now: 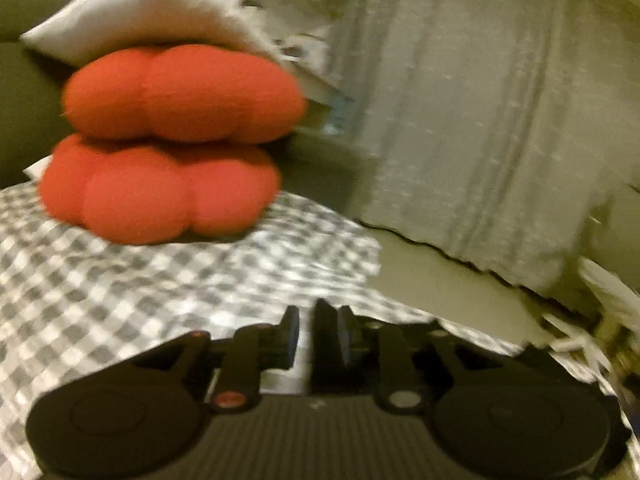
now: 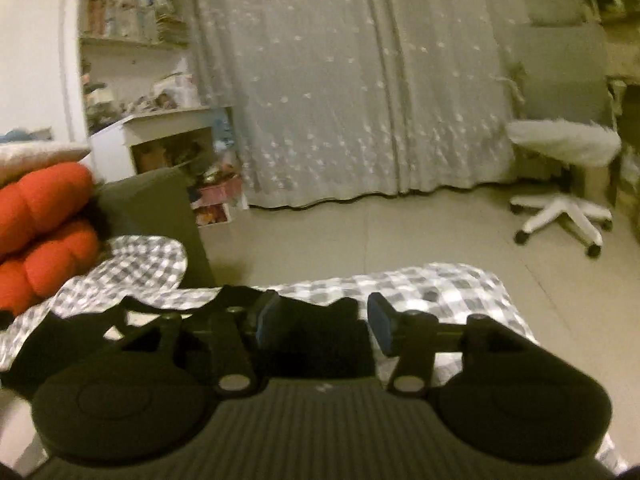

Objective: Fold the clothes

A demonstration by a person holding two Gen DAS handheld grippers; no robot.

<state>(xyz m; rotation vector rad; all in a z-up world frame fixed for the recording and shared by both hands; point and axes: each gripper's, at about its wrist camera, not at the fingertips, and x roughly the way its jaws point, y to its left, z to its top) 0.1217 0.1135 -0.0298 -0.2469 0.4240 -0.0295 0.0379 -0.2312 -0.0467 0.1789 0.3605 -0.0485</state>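
Note:
A grey-and-white checked cloth (image 1: 160, 280) lies spread on the couch under both grippers, and the right wrist view shows it (image 2: 440, 292) reaching the seat's front edge. My left gripper (image 1: 308, 320) hovers just over it, jaws a narrow slit apart with nothing visible between them. My right gripper (image 2: 324, 316) stands open wide. A black piece of fabric (image 2: 320, 344) lies under and between its fingers and runs off to the left; the pads do not press on it. Both views are blurred.
Two red cushions (image 1: 180, 92) are stacked under a white pillow (image 1: 132, 12) at the back left. The dark couch arm (image 2: 160, 200) ends the seat. Beyond are a grey curtain (image 2: 340, 80), a white swivel chair (image 2: 560, 148), cluttered shelves (image 2: 132, 40) and pale floor (image 2: 360, 232).

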